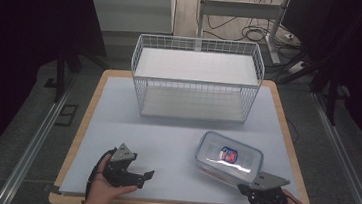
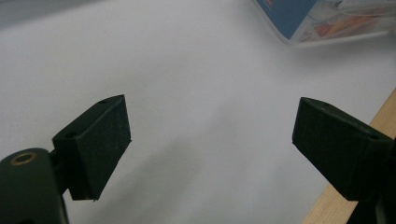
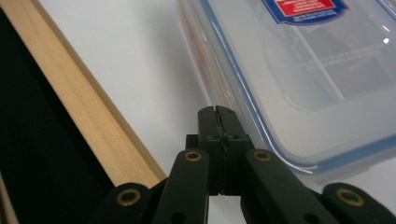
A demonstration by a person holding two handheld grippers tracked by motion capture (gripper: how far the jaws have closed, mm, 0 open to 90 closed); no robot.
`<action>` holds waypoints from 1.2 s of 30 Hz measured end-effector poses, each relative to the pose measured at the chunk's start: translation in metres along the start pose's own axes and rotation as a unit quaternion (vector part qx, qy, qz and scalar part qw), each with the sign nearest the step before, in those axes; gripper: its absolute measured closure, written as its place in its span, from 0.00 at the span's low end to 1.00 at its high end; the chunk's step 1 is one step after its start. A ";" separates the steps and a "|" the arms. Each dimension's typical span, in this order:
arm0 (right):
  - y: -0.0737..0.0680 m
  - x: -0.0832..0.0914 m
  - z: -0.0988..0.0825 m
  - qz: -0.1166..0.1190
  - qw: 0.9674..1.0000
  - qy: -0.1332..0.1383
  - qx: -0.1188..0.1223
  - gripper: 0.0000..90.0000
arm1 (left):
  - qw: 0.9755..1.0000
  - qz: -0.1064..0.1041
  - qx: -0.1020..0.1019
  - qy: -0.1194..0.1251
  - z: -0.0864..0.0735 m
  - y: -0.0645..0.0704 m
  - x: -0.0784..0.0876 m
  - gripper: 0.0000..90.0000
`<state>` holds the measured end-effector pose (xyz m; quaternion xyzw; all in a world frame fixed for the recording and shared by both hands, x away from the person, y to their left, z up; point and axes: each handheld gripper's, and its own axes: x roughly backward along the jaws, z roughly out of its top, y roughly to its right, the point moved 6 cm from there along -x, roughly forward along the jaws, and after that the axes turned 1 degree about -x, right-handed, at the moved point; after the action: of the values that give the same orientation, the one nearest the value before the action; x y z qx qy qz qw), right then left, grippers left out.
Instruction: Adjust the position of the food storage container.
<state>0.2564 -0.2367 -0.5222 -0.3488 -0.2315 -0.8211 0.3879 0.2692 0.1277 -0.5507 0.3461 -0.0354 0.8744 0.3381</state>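
One wooden-edged table (image 1: 88, 123) covered by one pale grey-white sheet (image 1: 165, 140); one white wire basket with two shelf levels (image 1: 196, 78) stands at the far middle of the sheet, nothing in it that I can make out; one clear rectangular plastic container with a blue-rimmed lid and a red-and-blue label (image 1: 229, 158) lies flat on the sheet near the right front, well apart from the basket, lid on; its contents too blurred to tell; two black hand-held grippers, one per hand, each with one grey three-cornered plate on top; left gripper (image 1: 148, 175) sits low at the front left of the sheet, well apart from the container, pointing right; in the left gripper view its two jaws stand wide apart with only bare sheet between them, nothing held, a corner of the container far off at the top right; right gripper (image 3: 216, 112) at the front right edge of the table, just beside the container's near corner; its two jaws are pressed flat together, nothing between them; whether the tips touch the container's rim I cannot tell.
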 end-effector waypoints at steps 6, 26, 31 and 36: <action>0.012 0.004 -0.002 -0.017 1.000 0.008 -0.015 1.00 | 1.000 -0.002 0.002 -0.001 0.000 0.000 -0.001 0.13; 0.033 0.005 -0.008 -0.064 0.997 0.012 -0.035 1.00 | 1.000 -0.003 0.004 -0.002 -0.001 0.000 -0.002 0.13; 0.039 0.005 -0.009 -0.075 0.996 0.016 -0.040 1.00 | 1.000 -0.004 0.005 -0.003 -0.001 0.000 -0.002 0.13; 0.045 0.004 -0.008 -0.084 0.995 0.018 -0.045 1.00 | 1.000 -0.006 0.007 -0.003 -0.001 0.000 -0.003 0.13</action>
<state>0.2875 -0.2711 -0.5197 -0.3304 -0.2160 -0.8666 0.3054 0.2703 0.1260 -0.5538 0.3515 -0.0287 0.8714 0.3410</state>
